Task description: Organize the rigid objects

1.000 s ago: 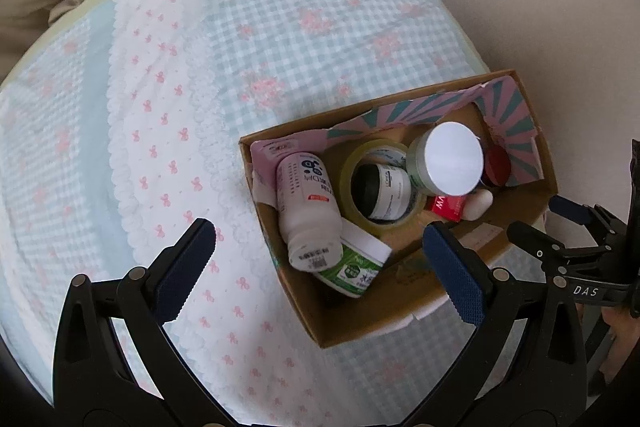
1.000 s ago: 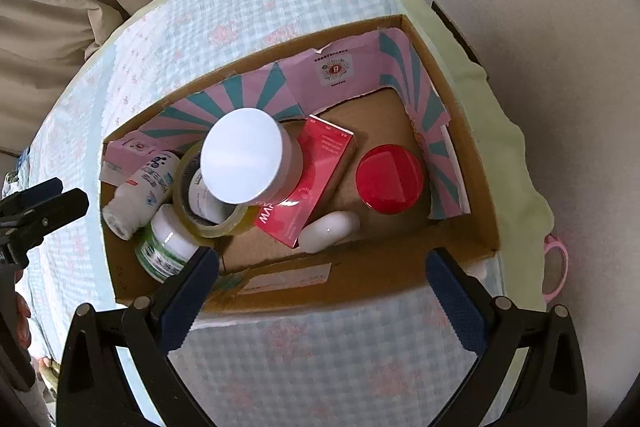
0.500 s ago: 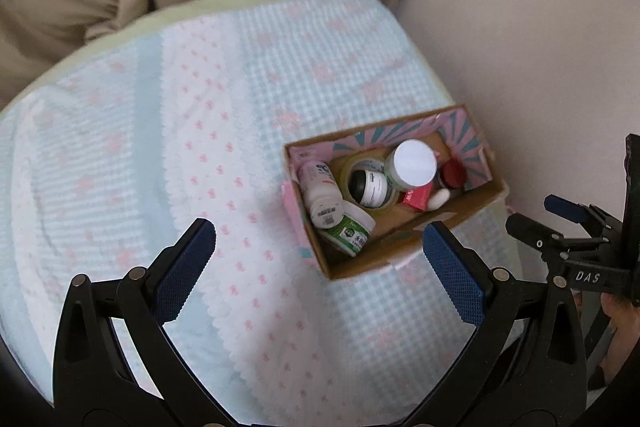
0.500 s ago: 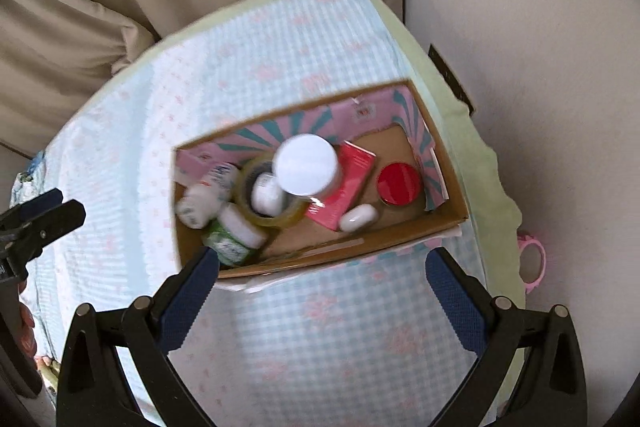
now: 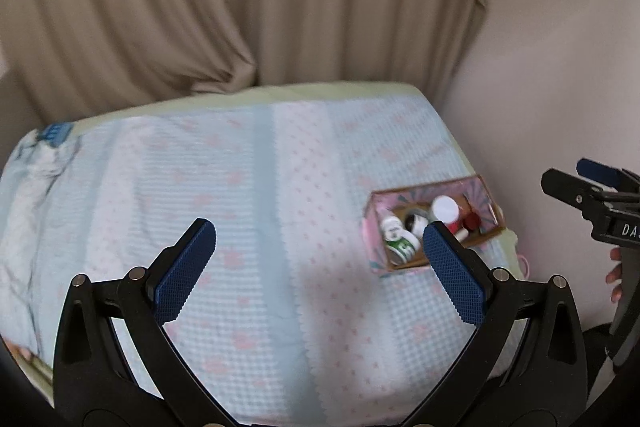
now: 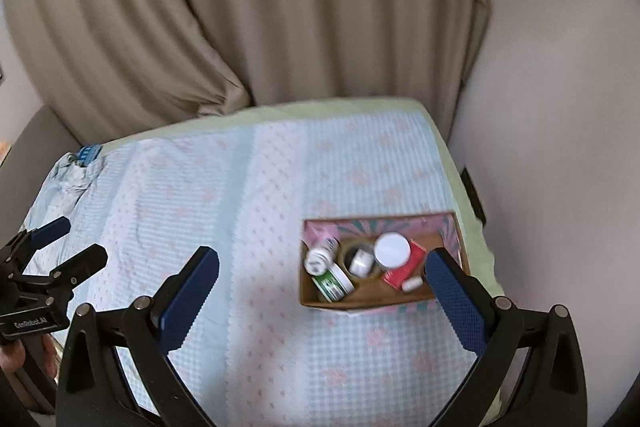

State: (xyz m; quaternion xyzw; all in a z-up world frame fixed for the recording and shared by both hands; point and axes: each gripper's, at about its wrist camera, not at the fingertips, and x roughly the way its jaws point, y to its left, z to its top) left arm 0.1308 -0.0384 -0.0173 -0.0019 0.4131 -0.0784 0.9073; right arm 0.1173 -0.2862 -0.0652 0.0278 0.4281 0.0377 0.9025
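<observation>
A cardboard box with a pink patterned lining sits at the right side of the bed; it also shows in the left wrist view. Inside lie a white bottle, a green-labelled jar, a tape roll with a small jar inside it, a white-lidded jar, a red carton and a small white piece. A red lid shows in the left wrist view. My left gripper is open and empty, far back from the box. My right gripper is open and empty, also well back.
The bed carries a light blue and white cover with pink prints. Beige curtains hang behind it and a pale wall stands at the right. A blue object lies at the bed's far left corner.
Both grippers have pulled far back and up from the box, which now looks small. The curtain and the whole bed have come into view. Both stay open.
</observation>
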